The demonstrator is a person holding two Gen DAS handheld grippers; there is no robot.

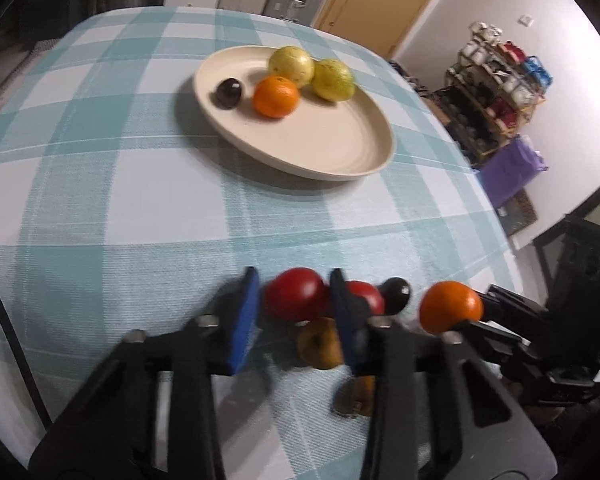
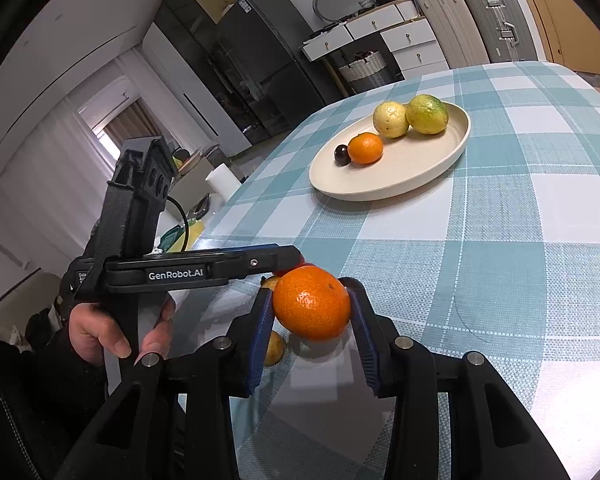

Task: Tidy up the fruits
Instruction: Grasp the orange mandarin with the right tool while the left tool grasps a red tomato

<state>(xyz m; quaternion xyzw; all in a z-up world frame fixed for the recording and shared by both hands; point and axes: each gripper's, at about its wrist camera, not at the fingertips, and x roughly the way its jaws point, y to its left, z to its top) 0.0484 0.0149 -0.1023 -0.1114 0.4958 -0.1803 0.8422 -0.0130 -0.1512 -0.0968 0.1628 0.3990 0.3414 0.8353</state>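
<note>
Right gripper (image 2: 313,312) sits closest to its camera, its jaws closed on a mandarin (image 2: 312,303) held just above the checked surface (image 2: 500,260); the same fruit shows at the edge of the left view. Left gripper (image 1: 294,304) has its jaws spread around a red fruit (image 1: 296,299) without pressing it, so it grips nothing yet.

Largest in the scene after the surface is the cream plate (image 2: 440,168), well apart from both grippers. On it lie two yellow-green citrus fruits (image 2: 427,114), touching each other, then a second mandarin (image 2: 365,148) and a small dark plum (image 2: 342,155) beside it.

Judging by this, roughly half the job looks done: four fruits are plated. Left near the grippers are the red fruit, another red one (image 1: 366,296), a dark plum (image 1: 397,293) and brownish fruits (image 1: 320,344).

The held mandarin is slightly flattened, its broad axis running jaw to jaw, stem dimple facing up and right.
</note>
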